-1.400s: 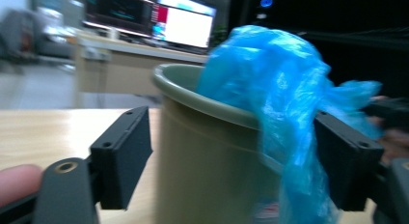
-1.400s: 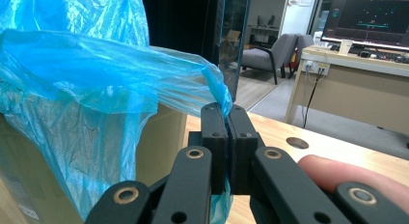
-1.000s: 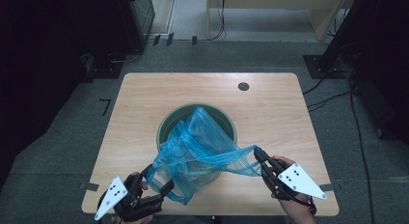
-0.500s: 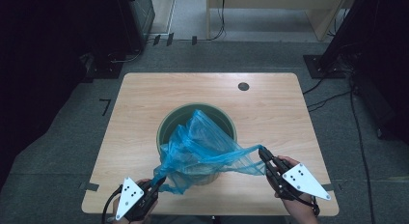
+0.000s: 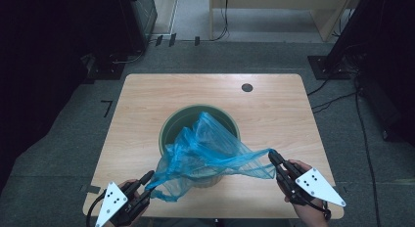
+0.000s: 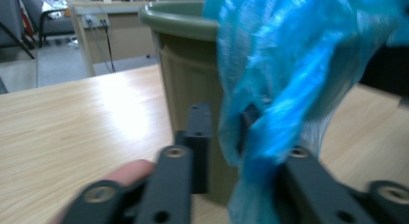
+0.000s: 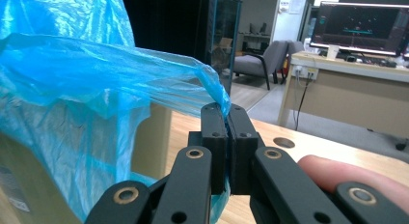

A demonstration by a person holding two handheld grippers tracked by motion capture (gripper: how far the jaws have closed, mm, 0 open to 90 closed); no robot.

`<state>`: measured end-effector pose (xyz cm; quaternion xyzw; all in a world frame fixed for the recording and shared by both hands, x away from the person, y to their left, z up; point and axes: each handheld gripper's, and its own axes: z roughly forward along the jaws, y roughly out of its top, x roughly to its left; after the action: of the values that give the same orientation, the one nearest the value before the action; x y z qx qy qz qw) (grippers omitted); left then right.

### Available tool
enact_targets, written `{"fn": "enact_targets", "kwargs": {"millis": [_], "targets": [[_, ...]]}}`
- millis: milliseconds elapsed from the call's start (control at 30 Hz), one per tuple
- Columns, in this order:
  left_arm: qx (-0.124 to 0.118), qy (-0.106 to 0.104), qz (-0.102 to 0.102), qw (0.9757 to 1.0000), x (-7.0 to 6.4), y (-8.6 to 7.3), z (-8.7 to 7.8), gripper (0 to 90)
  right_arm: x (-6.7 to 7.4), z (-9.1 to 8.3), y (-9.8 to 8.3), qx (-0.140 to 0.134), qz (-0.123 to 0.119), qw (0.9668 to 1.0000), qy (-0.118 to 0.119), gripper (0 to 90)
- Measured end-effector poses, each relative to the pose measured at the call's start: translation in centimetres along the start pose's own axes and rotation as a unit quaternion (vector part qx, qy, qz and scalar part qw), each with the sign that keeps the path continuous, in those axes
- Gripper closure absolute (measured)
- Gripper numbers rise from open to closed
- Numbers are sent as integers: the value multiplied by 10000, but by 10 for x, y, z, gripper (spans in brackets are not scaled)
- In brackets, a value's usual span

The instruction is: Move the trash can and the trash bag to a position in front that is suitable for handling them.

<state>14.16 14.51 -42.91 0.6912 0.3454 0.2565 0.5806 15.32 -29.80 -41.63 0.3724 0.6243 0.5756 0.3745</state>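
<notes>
Clearly the work in hand is to line the green plastic bin (image 5: 169, 131) with the blue plastic bag (image 5: 210, 151), and I judge it to be somewhere in the middle, not near the end. The bin stands upright near the middle of the wooden table (image 5: 274, 109). The bag is partly over it: one part rises above the far rim and seems to hang into the opening, while the near part is pulled out toward the person, over the near rim, and stretched between the two grippers. The right gripper (image 5: 272, 157) is clenched on one edge of the bag; in the right gripper view its two jaws stand pressed together with the thin blue film pinched between them (image 7: 225, 119). The left gripper (image 5: 147, 178) is at the other end of the film. Its jaws have just been opening a little, and in the left gripper view there is a gap between them; the film hangs through this gap and lies against one jaw (image 6: 270, 132), so I read it as loosely caught, not firmly grasped. What is done: the bag is unfolded and brought over the bin. What is left, in my judgement: to take a firm hold on the left side, open the mouth wide, and pull the edge down around the whole rim.
</notes>
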Motion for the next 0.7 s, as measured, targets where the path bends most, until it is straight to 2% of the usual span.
{"fn": "enact_targets", "kwargs": {"millis": [100,167,200,267,367,433,467,533,600,667,700], "targets": [[-179,-262,-277,9991,0,-2,1,548,-2,-1,-3,25,100,9999,-3,894],[-193,-560,-482,9971,-2,-3,4,452,0,0,-3,37,63,10000,53,893],[-197,-643,-528,9963,-3,-4,6,387,2,0,-4,38,35,9999,88,893],[-107,-817,-551,9951,-7,-6,11,307,4,2,-4,53,-40,9999,128,893],[191,-982,-648,9929,-10,-11,22,280,7,3,-7,101,-103,9997,173,893],[252,-1047,-711,9916,-12,-14,28,349,7,4,-8,111,-108,9997,178,893],[273,-1062,-654,9918,-14,-15,29,392,7,4,-9,116,-110,9997,175,893],[344,-934,-475,9939,-17,-15,31,563,7,4,-9,114,-85,9998,157,893],[500,-718,-262,9958,-18,-15,31,732,6,4,-9,98,-89,9998,143,893],[687,-584,-188,9958,-13,-16,31,877,4,3,-9,96,-66,9999,102,893],[723,-546,-168,9957,-10,-16,30,897,3,3,-9,112,-54,9999,76,893]]}}
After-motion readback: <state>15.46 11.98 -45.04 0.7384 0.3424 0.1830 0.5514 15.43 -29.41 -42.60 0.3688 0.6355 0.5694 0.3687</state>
